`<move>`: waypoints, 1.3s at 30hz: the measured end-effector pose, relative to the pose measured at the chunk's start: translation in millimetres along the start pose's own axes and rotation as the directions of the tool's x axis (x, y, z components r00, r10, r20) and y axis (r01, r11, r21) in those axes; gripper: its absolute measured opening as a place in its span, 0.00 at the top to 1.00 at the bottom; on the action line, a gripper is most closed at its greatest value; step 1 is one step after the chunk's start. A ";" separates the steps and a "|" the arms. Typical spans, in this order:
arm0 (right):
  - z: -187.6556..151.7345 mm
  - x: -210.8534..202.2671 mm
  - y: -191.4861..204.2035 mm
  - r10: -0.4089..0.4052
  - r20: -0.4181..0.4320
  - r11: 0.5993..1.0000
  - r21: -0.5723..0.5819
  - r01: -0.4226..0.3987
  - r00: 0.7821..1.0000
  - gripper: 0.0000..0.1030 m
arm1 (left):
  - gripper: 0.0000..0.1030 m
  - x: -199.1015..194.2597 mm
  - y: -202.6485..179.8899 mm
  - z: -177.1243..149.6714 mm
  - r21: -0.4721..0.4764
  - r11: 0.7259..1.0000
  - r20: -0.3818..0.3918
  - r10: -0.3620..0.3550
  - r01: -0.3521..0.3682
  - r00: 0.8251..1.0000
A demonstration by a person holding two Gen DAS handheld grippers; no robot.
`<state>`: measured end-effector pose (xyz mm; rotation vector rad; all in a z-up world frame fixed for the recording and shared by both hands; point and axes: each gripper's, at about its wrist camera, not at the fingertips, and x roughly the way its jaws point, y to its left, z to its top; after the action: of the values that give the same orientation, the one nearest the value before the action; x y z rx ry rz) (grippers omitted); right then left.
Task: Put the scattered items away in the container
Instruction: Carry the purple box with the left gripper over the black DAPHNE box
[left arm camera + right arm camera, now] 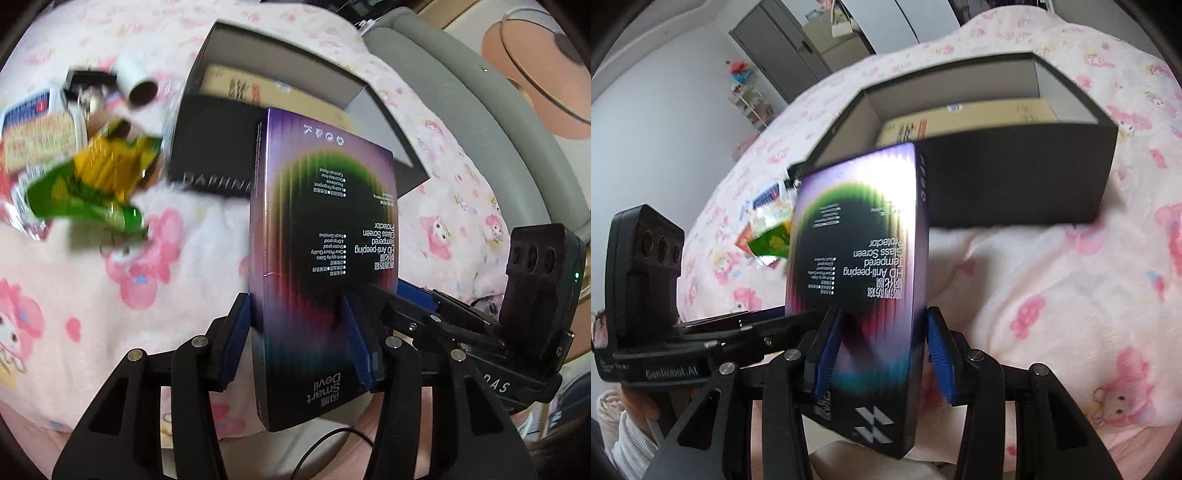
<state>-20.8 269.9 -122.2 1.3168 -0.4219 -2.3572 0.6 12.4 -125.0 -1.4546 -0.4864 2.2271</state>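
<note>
Upright screen-protector box (325,258) before open black container (1015,177)

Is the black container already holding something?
Yes, a brown cardboard package lies inside the open black container, seen over its rim.

The screen protector box (325,266) looks like printed card with a smooth, slightly glossy coat; light glares off its purple upper part in the right wrist view (864,266). Each gripper's fingers (236,332) are matt black plastic with bright metal pins, faced with ribbed blue pads (940,354) that look rubbery. The container (1015,184) is matt black card outside and dull grey inside, with plain brown cardboard (258,90) lying in it. The green snack packet (96,184) is shiny crinkled foil. The bedsheet (110,295) is soft printed cloth, matt and gently rumpled. The white tube (135,79) looks like smooth paper.
</note>
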 end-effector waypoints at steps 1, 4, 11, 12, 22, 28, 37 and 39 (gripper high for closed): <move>1.9 -2.4 -0.5 0.002 0.007 1.000 0.002 -0.002 1.000 0.60 | 0.51 -2.6 -3.3 1.7 0.008 1.000 0.008 0.005 -0.005 1.000; 8.1 -8.0 -1.4 0.004 0.026 1.000 0.003 -0.004 1.000 0.60 | 0.52 6.8 -16.4 11.2 0.018 1.000 0.018 0.002 -0.003 1.000; 36.4 -23.8 -2.6 0.001 0.085 0.999 -0.034 0.002 0.996 0.60 | 0.52 49.3 -64.6 49.4 0.062 0.998 0.069 -0.007 0.002 0.998; 41.2 -24.4 -1.7 0.000 0.093 0.999 -0.041 0.004 0.996 0.60 | 0.52 48.8 -67.2 56.3 0.070 0.998 0.080 -0.008 0.002 0.997; 120.6 -35.1 -24.2 -0.003 0.188 0.998 -0.065 0.016 0.982 0.60 | 0.51 64.7 -104.9 137.8 0.152 0.988 0.166 -0.011 -0.015 0.986; 161.9 -21.1 -44.5 0.006 0.207 0.998 -0.064 0.008 0.978 0.60 | 0.51 94.9 -102.1 181.0 0.105 0.994 0.175 -0.011 -0.008 0.984; 187.9 27.0 -78.4 -0.020 0.144 0.997 -0.065 0.030 0.989 0.60 | 0.51 157.4 -72.0 208.9 -0.009 1.000 0.087 -0.014 0.015 0.996; 186.1 35.7 -79.8 -0.036 0.124 0.996 -0.074 0.046 0.992 0.60 | 0.51 167.4 -65.1 207.7 -0.034 0.999 0.072 -0.007 0.009 0.997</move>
<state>-213.3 334.0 -89.4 1.1615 -0.3402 -2.4711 -239.2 145.3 -140.0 -1.3907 -0.5550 2.2817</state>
